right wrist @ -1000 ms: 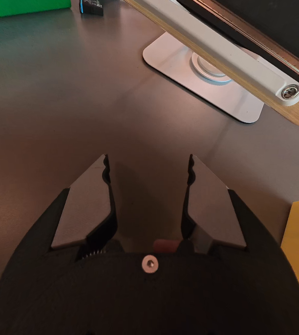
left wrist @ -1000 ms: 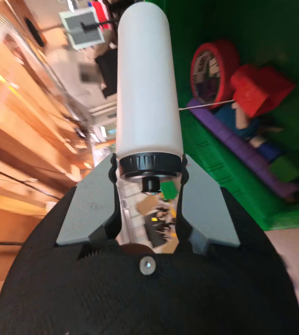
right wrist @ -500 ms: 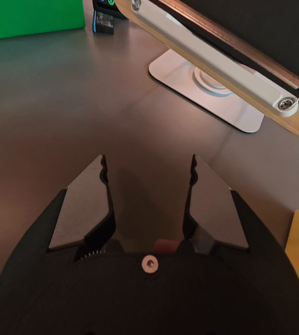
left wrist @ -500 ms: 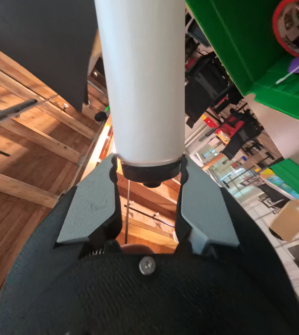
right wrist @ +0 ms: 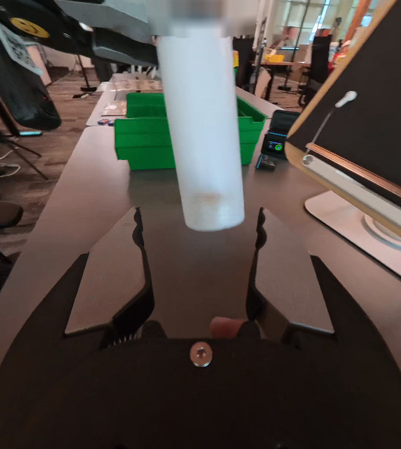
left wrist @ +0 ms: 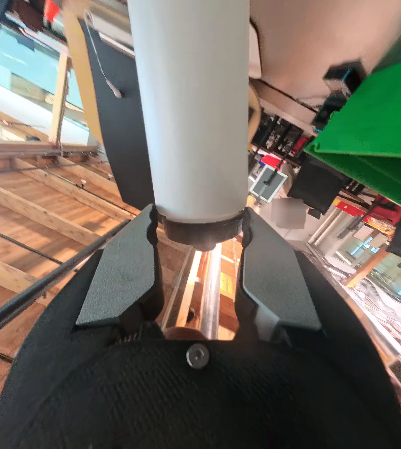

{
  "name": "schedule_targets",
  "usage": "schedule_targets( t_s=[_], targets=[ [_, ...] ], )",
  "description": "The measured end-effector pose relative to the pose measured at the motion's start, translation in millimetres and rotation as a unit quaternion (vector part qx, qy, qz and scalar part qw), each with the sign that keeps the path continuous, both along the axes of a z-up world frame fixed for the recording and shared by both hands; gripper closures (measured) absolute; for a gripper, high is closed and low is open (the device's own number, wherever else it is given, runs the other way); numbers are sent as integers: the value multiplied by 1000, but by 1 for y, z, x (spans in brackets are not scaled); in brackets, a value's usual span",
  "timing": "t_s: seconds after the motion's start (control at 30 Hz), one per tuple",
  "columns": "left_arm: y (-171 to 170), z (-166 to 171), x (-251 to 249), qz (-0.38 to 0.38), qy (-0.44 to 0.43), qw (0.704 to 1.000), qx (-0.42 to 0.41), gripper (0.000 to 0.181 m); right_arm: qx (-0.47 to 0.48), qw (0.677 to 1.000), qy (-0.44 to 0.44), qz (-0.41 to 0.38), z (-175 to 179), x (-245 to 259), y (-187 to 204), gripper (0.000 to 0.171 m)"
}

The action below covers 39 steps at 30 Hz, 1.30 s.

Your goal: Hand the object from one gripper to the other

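1. While the left gripper (left wrist: 199, 220) pinches the smooth white cylindrical bottle (left wrist: 192, 109) at its black ribbed cap (left wrist: 200, 230), the bottle hangs above the grey table (right wrist: 97, 194).
2. Right gripper (right wrist: 199, 218) has matte fingers spread, just under the bottle's round base.

You have no writing here that can be read. A white tag with a square code pattern (right wrist: 15, 49) hangs on the dark gear at upper left, and a small black device (right wrist: 274, 146) on the bench (right wrist: 92, 194) shows a lit screen, its marks too small to tell.
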State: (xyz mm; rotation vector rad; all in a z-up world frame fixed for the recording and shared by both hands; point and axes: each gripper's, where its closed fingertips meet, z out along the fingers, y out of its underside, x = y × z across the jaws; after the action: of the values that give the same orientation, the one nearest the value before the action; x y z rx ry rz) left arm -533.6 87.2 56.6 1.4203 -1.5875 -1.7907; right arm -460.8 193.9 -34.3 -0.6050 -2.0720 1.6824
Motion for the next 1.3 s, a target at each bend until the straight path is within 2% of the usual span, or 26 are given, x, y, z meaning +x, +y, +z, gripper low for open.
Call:
schedule_targets(
  t_s=[0.2, 0.3, 0.4, 0.6, 0.77, 0.93, 1.1, 1.17, 1.23, 1.3],
  targets=[
    [49, -26, 30, -49, -28, 998, -2, 113, 54, 998, -4, 12, -21, 4, -14, 77],
    [70, -28, 43, -63, -47, 997, 19, 114, 74, 997, -4, 2, -28, 0, -11, 83],
    [88, -19, 45, -65, -40, 996, 38, 120, 66, 997, -29, -7, -34, -5, -9, 78],
    [103, -16, 39, -80, -18, 996, 40, 121, 72, 996, -33, -31, -35, -12, 3, 77],
    [119, -4, 52, -96, -24, 992, 79, 122, 91, 994, -44, -44, -46, -17, 5, 65],
    [133, 2, 64, -92, -103, 977, 160, 151, 104, 991, -62, -59, -57, -23, 13, 66],
    [129, 1, 65, -75, -113, 969, 205, 153, 117, 989, -57, -66, -59, -25, 16, 68],
    [121, -4, 64, -55, -157, 960, 225, 146, 118, 989, -58, -65, -59, -25, 16, 70],
    [110, -16, 60, -3, -221, 945, 242, 134, 121, 989, -60, -66, -60, -25, 16, 71],
    [98, -31, 60, 66, -316, 906, 272, 118, 120, 989, -61, -64, -60, -25, 17, 71]
  ],
)
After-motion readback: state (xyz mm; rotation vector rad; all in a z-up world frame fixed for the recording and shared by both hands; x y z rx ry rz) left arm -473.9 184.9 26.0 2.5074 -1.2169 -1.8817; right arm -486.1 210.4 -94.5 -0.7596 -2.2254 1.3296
